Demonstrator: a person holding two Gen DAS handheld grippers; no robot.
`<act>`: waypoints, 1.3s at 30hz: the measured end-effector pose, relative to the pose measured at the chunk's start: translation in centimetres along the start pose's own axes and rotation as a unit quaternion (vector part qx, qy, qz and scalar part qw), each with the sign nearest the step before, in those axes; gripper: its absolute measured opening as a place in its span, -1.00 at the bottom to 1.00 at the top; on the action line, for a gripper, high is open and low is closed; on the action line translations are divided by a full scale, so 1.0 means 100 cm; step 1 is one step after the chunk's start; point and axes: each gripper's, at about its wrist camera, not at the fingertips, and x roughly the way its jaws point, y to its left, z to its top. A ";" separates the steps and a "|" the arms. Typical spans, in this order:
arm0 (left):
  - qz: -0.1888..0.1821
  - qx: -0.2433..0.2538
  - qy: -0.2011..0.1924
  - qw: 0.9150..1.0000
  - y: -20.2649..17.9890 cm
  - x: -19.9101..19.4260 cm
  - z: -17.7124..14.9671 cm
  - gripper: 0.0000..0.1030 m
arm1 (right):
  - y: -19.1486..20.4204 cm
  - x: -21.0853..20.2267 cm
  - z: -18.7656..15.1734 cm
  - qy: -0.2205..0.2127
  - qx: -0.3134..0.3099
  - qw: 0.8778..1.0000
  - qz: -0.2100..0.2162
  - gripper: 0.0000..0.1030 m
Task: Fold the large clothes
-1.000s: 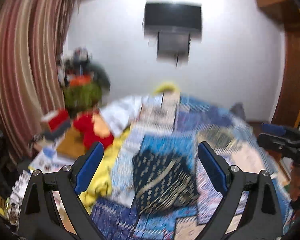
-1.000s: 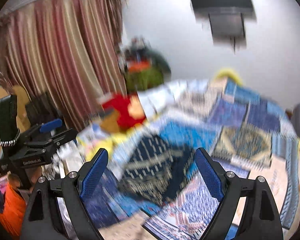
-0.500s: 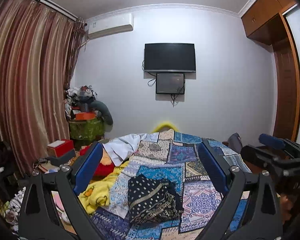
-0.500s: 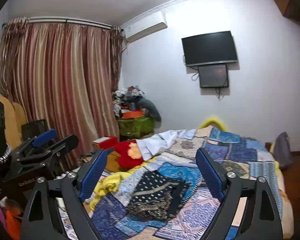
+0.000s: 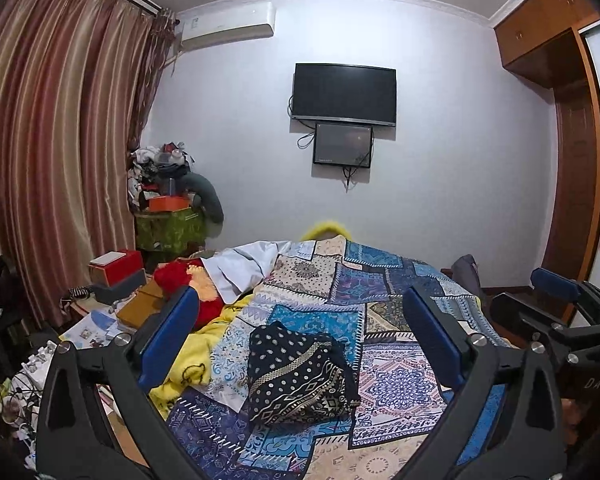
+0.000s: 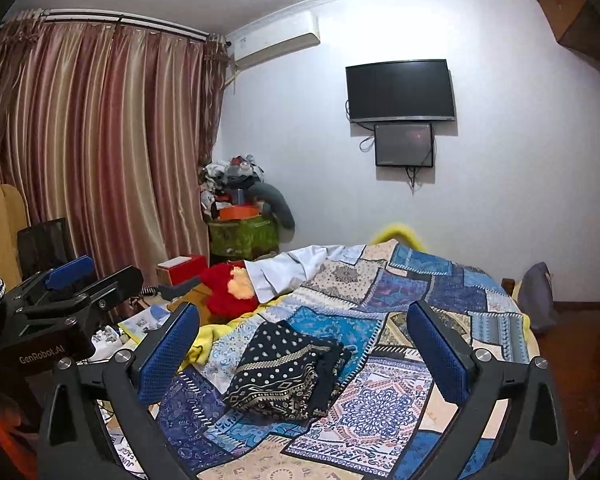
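A dark navy garment with white dots and a gold patterned border (image 5: 300, 376) lies folded in a compact pile on the patchwork bedspread (image 5: 396, 380). It also shows in the right wrist view (image 6: 288, 372). My left gripper (image 5: 300, 344) is open and empty, held above and short of the garment. My right gripper (image 6: 300, 348) is open and empty, also held back from it. The right gripper shows at the right edge of the left wrist view (image 5: 560, 320), and the left gripper shows at the left of the right wrist view (image 6: 60, 304).
A white garment (image 5: 244, 268), a red plush toy (image 5: 188, 284) and a yellow blanket (image 5: 192, 360) lie at the bed's left side. Boxes and clutter (image 5: 116, 276) stand left of the bed by the curtain (image 5: 52, 160). A wardrobe (image 5: 572, 160) stands at the right.
Both grippers have tilted up and drawn back from the bed, so the garment sits lower and smaller in view. The motion blur has gone. Both grippers stay open.
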 end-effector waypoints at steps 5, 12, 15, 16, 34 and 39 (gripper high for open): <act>0.002 -0.002 0.005 1.000 0.000 0.000 -0.003 0.99 | 0.000 0.004 -0.001 0.004 0.001 1.000 0.002 1.00; 0.008 0.004 0.010 1.000 -0.002 0.003 -0.006 0.99 | 0.000 0.008 -0.004 0.008 0.004 1.000 0.001 1.00; 0.008 0.002 0.014 1.000 0.000 0.005 -0.008 0.99 | -0.001 0.010 -0.005 0.012 0.010 1.000 0.004 1.00; 0.008 0.001 0.015 1.000 0.000 0.005 -0.008 0.99 | -0.002 0.010 -0.005 0.014 0.012 1.000 0.006 1.00; 0.002 -0.001 0.023 1.000 -0.002 0.012 -0.007 0.99 | -0.007 0.007 -0.006 0.012 0.013 1.000 0.007 1.00; 0.000 0.004 0.021 1.000 -0.005 0.010 -0.008 0.99 | -0.009 0.006 -0.007 0.014 0.015 1.000 0.008 1.00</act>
